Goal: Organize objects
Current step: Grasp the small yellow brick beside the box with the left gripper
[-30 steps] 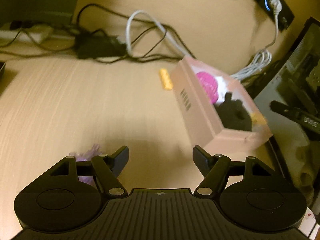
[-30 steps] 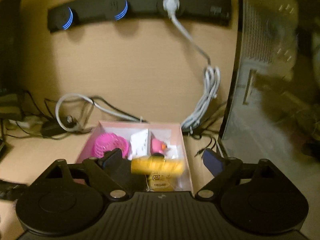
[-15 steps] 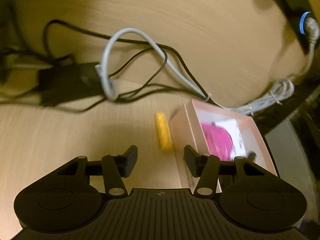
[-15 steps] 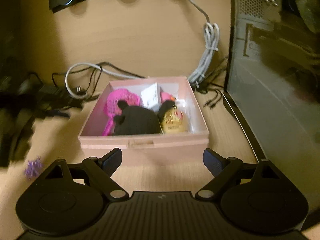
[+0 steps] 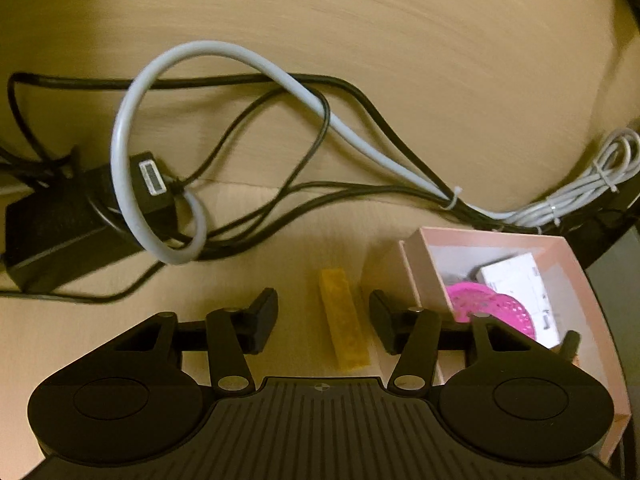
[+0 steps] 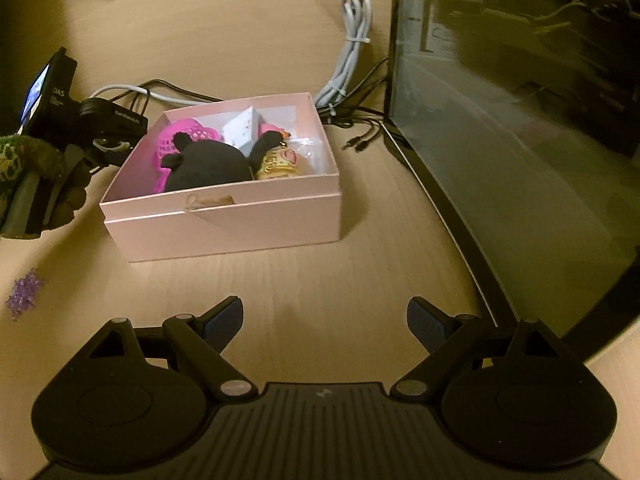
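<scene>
**Yellow bar between my left jaws, pink box alongside**

While the yellow bar (image 5: 345,322) lies flat on the pale wood-grain desk (image 5: 360,60), low and centre in my left wrist view, I have the left gripper (image 5: 323,312) straddling it: the jaws have just been opening a little, and neither pad touches the bar. It is a slim, matte, rectangular block, slightly rough on top. Just right of it stands the pink cardboard box (image 5: 416,276), smooth-walled and square-cornered, holding a pink lattice ball (image 5: 492,308) and a white carton (image 5: 520,280). In the upper left of that frame, grey and black cables (image 5: 240,60) loop over a black power brick (image 5: 60,232).

My right wrist view hides the bar behind the box (image 6: 240,216) but shows what the left cannot: a soft black plush toy (image 6: 208,164) and a glossy gold packet (image 6: 280,162) inside, a purple beaded cluster (image 6: 24,294) at the left edge, and a dark glass panel (image 6: 520,120) filling the right. My right gripper (image 6: 324,322) hangs released, jaws wide over bare desk, holding nothing.
</scene>
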